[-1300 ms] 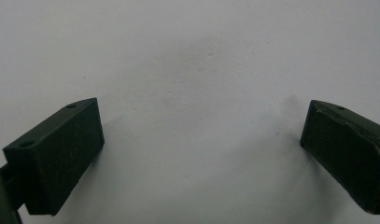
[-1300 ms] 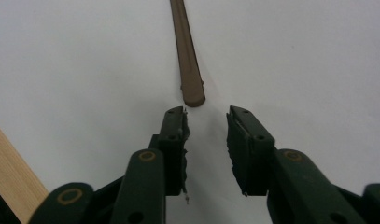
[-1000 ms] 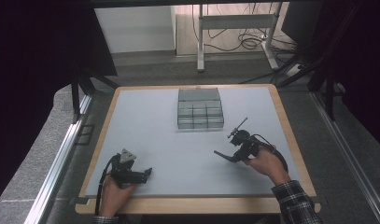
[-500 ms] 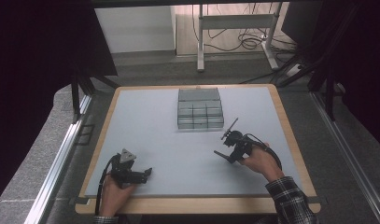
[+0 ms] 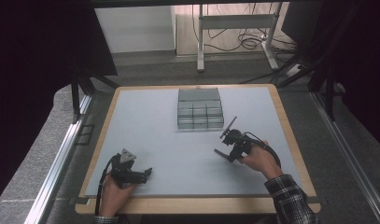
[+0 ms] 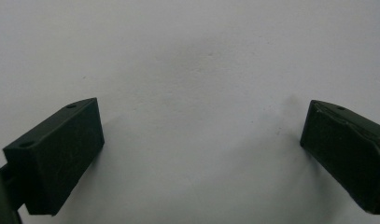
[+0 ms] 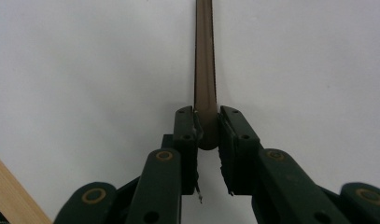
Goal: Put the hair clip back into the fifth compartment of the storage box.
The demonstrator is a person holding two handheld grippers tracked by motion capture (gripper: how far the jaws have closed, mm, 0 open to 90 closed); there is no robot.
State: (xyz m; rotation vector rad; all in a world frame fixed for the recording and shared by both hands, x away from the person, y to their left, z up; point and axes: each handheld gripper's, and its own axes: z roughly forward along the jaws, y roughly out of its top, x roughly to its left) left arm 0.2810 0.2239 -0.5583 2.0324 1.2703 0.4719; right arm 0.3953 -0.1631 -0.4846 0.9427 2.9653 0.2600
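Right gripper (image 7: 207,128) clamped on thin brown strip (image 7: 205,70), left gripper (image 6: 201,149) spread wide over grey mat (image 5: 155,130)

Grey compartment box (image 5: 200,108) on white-topped table (image 5: 155,126)

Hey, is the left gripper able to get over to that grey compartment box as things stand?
Probably yes. The left gripper is open and holds nothing, and only bare table lies between it and the grey box. The right gripper stays off to the side.
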